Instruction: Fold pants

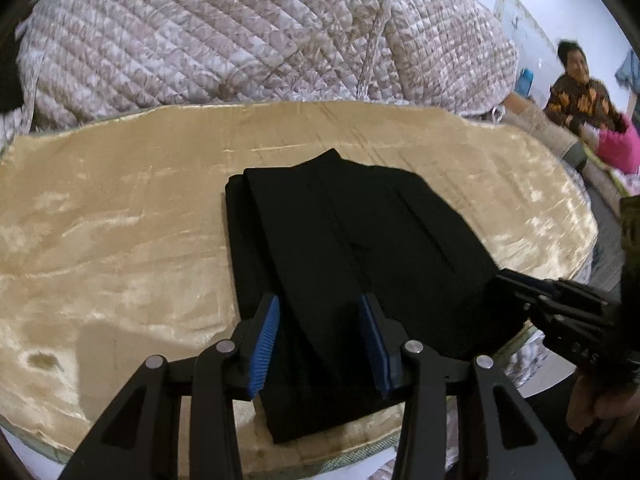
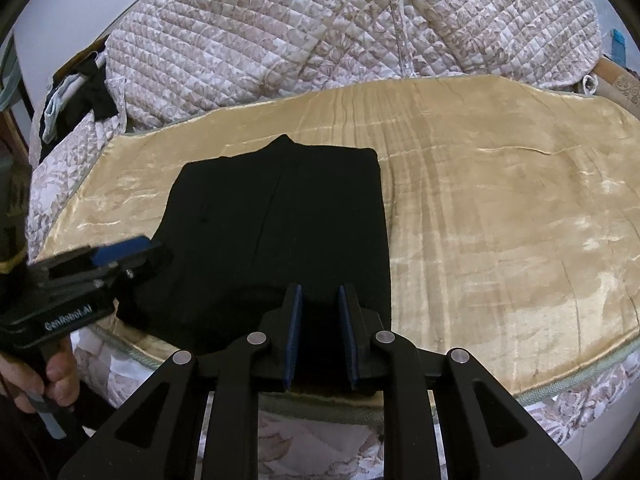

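The black pants [image 1: 352, 240] lie folded in a flat stack on the golden satin cloth [image 1: 120, 240]; they also show in the right wrist view [image 2: 280, 220]. My left gripper [image 1: 320, 312] is open, its blue pads astride the near end of the stack. My right gripper [image 2: 320, 304] is partly open over the near edge of the pants, with nothing pinched between its pads. The right gripper also shows at the right of the left wrist view [image 1: 560, 304], and the left gripper at the left of the right wrist view [image 2: 120, 256].
A quilted floral bedspread [image 1: 240, 40] is piled behind the golden cloth [image 2: 500, 220]. A person in a patterned shirt [image 1: 576, 96] sits at the far right. Dark clothes [image 2: 80, 92] lie at the far left of the bed. The mattress edge [image 2: 560, 376] runs close below the grippers.
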